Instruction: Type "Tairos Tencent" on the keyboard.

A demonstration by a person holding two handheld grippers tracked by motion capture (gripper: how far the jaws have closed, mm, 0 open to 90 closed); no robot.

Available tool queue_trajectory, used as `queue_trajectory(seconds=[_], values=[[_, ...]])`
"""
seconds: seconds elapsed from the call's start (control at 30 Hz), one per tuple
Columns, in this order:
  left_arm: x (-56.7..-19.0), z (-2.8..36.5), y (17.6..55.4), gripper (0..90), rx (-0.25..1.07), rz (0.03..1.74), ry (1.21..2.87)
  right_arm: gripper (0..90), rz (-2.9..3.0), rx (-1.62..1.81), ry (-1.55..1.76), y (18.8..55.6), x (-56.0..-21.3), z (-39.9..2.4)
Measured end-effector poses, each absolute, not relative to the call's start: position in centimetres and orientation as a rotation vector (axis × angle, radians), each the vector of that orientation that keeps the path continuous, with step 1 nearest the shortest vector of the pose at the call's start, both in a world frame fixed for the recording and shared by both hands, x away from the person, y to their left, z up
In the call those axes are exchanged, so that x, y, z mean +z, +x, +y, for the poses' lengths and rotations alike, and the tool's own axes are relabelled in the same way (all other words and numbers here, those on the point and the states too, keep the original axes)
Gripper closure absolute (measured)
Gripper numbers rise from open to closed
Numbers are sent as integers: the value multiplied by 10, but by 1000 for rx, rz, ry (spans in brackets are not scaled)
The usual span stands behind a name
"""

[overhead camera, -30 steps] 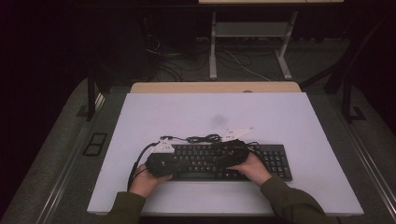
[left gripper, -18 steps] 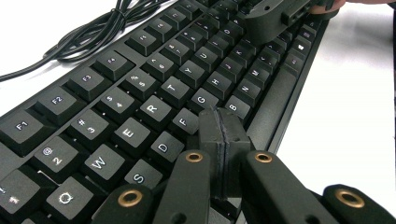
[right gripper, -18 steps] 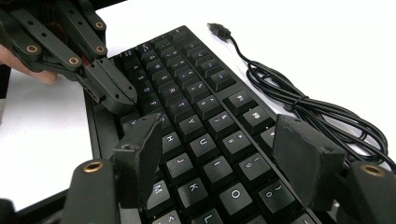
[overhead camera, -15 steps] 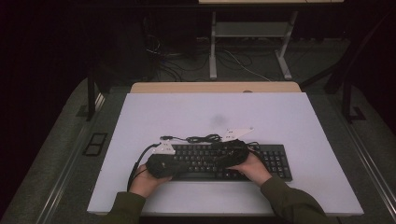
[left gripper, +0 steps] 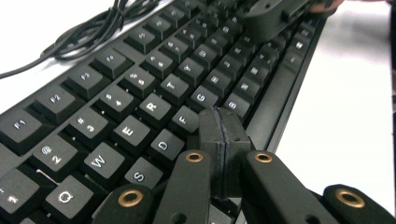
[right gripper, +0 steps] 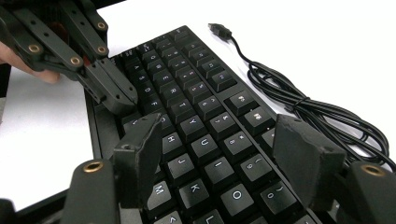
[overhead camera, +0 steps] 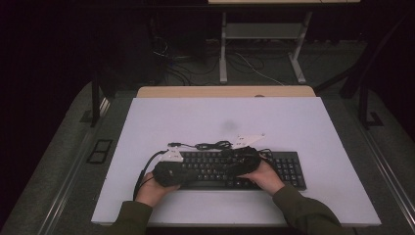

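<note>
One black keyboard (overhead camera: 288, 169). One coiled USB cable (overhead camera: 210, 145). Two grippers: left gripper (overhead camera: 169, 171), right gripper (overhead camera: 242, 159). Two hands. One white table (overhead camera: 220, 117).

My keyboard (overhead camera: 235, 169) is black with white letters on its keys, and its coiled cable (right gripper: 299, 105) is black too. Both my tools, left (left gripper: 223, 135) and right (right gripper: 224, 154), are matte black with brass-coloured rivets. The table (overhead camera: 303, 122) under the keyboard is plain white. My sleeves (overhead camera: 303, 215) are olive green.
</note>
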State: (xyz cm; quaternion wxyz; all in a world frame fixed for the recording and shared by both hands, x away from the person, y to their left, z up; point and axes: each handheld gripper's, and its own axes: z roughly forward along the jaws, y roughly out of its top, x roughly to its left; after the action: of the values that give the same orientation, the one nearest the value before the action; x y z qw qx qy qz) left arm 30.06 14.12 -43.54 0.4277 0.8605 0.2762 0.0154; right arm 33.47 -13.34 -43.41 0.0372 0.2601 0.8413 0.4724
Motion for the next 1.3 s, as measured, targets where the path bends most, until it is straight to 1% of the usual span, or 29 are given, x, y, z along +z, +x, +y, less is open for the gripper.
queue_trajectory(seconds=[0.3, 0.63, 0.9, 1.3], values=[[-432, 145, 302, 889, 48, 694, 2131, 328, 2582, 1448, 796, 335, -434, -133], [-428, 152, 312, 889, 119, 741, 2085, 328, 2583, 1447, 792, 335, -434, -133], [-432, 153, 321, 890, 141, 762, 2096, 328, 2586, 1444, 788, 335, -434, -132], [-437, 151, 326, 889, 153, 773, 2108, 328, 2586, 1442, 787, 334, -434, -132]])
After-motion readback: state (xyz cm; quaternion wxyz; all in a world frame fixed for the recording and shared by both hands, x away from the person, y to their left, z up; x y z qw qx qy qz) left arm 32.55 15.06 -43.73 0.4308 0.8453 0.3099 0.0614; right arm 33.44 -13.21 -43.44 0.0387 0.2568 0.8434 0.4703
